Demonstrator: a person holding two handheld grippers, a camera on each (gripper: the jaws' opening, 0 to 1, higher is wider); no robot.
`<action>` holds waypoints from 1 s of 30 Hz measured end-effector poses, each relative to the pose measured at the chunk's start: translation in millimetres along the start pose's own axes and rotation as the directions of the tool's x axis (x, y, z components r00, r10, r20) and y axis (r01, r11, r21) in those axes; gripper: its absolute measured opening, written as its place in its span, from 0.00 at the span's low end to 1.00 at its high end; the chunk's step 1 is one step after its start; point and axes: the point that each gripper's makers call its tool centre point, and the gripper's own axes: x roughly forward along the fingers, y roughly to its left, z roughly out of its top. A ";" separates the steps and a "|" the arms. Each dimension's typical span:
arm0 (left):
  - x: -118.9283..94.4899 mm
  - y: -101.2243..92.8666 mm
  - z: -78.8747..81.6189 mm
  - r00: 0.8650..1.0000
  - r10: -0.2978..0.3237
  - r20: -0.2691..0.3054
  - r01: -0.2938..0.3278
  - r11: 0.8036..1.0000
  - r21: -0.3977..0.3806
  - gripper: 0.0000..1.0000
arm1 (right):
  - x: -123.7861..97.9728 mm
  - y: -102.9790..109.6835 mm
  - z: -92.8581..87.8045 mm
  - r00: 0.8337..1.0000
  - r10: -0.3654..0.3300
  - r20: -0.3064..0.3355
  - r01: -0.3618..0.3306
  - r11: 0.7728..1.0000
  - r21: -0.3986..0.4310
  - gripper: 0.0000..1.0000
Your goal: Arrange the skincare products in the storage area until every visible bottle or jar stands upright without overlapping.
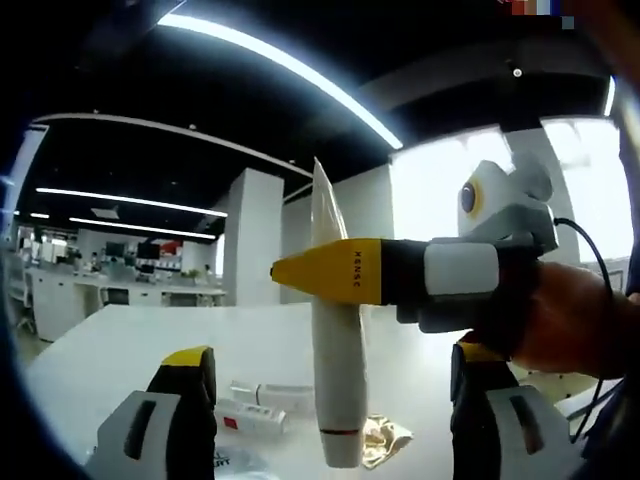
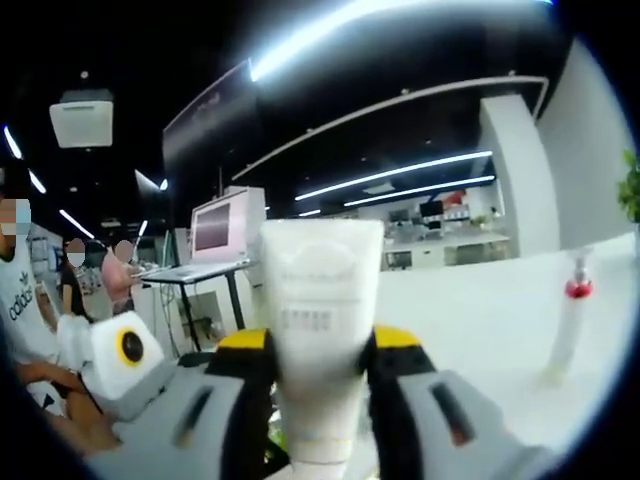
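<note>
Left gripper view: the right tongs [image 1: 300,272] enter from the right edge at mid-frame, held by a hand [image 1: 570,315]. Their yellow tips are pinching a white tube [image 1: 336,340] around its middle. The tube stands near upright at frame centre, flat crimped end at the top, cap end at the bottom, raised clear of the white surface [image 1: 120,350]. The left tongs [image 1: 330,375] rise from the bottom edge, spread wide, one jaw at lower left and one at lower right, gripping nothing. On the surface at lower centre lie two small white boxes [image 1: 255,410], flat, just beside each other, and a crumpled gold-coloured wrapper [image 1: 385,438] just right of the tube's lower end.

Right gripper view: the right tongs [image 2: 320,345] are pressed against both sides of the same white tube [image 2: 320,310], which occupies frame centre with its crimped end uppermost. At the right edge a slim clear bottle [image 2: 568,330] with a red collar stands upright on the surface, well apart from the tube. A laptop on a stand [image 2: 205,262] sits at centre left.
</note>
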 end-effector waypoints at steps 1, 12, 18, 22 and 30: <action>-0.3 -0.4 -0.2 1.000 -0.001 0.003 0.001 1.000 0.009 0.99 | 0.0 -0.1 0.4 1.000 0.002 0.002 -0.002 1.000 0.001 0.36; -5.2 4.2 -8.2 1.000 -0.005 -0.021 0.004 1.000 -0.013 1.00 | -1.6 -4.1 -1.0 1.000 -0.006 -0.005 0.006 1.000 -0.008 0.35; -12.1 10.4 -11.2 0.999 0.012 -0.032 -0.013 1.000 -0.007 1.00 | -4.3 -13.0 0.3 0.999 -0.038 -0.007 0.038 0.999 -0.032 0.35; -13.7 16.5 -13.8 0.999 0.017 -0.043 -0.018 1.000 -0.016 1.00 | -7.8 -21.1 3.4 0.998 -0.068 -0.001 0.067 0.996 -0.051 0.35; -15.7 12.8 -12.8 0.999 0.020 -0.051 -0.020 1.000 0.002 1.00 | -17.7 -44.7 7.1 0.990 -0.138 0.015 0.139 0.989 -0.047 0.35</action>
